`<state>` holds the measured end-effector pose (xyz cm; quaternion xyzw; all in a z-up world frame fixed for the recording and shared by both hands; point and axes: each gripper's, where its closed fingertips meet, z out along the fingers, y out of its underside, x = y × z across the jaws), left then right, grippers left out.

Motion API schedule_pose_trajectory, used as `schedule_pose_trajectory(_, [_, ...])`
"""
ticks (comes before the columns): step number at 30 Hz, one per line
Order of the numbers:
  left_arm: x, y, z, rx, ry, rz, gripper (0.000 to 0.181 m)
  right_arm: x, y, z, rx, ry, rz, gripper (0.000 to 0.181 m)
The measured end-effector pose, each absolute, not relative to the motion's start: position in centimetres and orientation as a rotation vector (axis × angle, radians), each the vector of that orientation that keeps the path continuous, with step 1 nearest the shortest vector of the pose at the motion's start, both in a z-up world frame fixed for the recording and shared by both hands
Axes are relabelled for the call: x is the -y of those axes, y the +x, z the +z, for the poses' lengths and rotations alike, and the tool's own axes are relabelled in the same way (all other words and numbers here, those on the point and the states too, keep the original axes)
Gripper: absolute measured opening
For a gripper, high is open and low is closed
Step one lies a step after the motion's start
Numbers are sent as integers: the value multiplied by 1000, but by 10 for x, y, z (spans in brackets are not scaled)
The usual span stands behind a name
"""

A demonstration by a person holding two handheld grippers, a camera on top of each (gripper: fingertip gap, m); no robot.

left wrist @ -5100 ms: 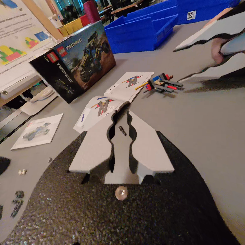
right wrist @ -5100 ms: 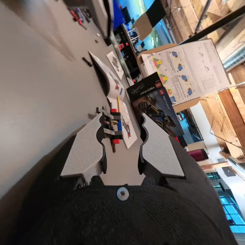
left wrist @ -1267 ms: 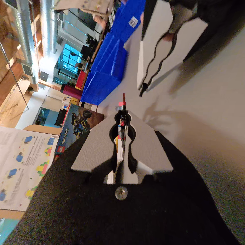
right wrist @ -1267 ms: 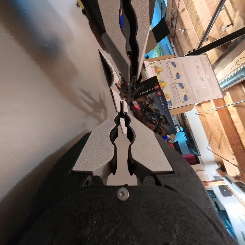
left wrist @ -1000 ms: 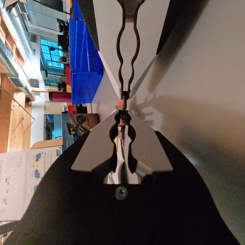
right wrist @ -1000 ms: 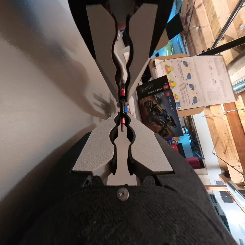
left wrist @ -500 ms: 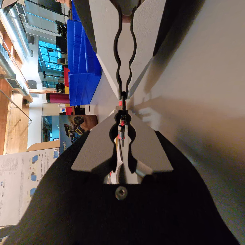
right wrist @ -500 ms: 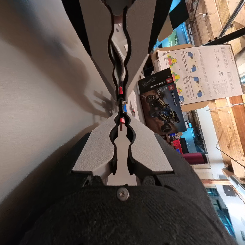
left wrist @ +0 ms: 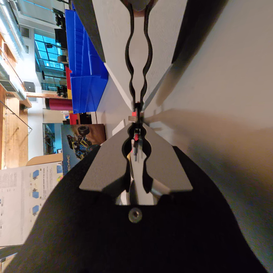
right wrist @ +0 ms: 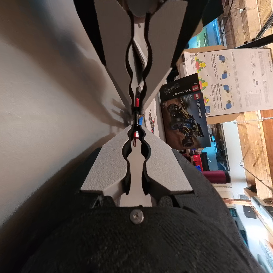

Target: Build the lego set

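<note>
My left gripper is shut on a small lego assembly of black, red and grey parts, held in the air above the grey table. My right gripper faces it tip to tip and is shut on a black pin that meets the assembly's end. The assembly's red-collared axle reaches into the hollow between my right jaws. The right gripper also shows at the top of the left wrist view. The left gripper shows at the top of the right wrist view, gripping a red part.
The lego box stands on the table behind the grippers, with the open instruction booklet lying before it. A printed poster leans behind the box. Blue bins and a maroon cylinder stand further back.
Five seconds ago both grippers were open over parts on the table. Now each is shut on a part. Over the last second they lined up and closed tip to tip.
</note>
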<state>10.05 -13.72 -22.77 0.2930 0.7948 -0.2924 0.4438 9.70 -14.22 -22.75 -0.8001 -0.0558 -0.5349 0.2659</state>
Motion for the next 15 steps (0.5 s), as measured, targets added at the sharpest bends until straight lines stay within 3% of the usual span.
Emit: schedule_pose_trajectory(15, [137, 101, -229, -1935, 716, -787, 5, 146, 101, -234, 113, -2206, -1414, 4])
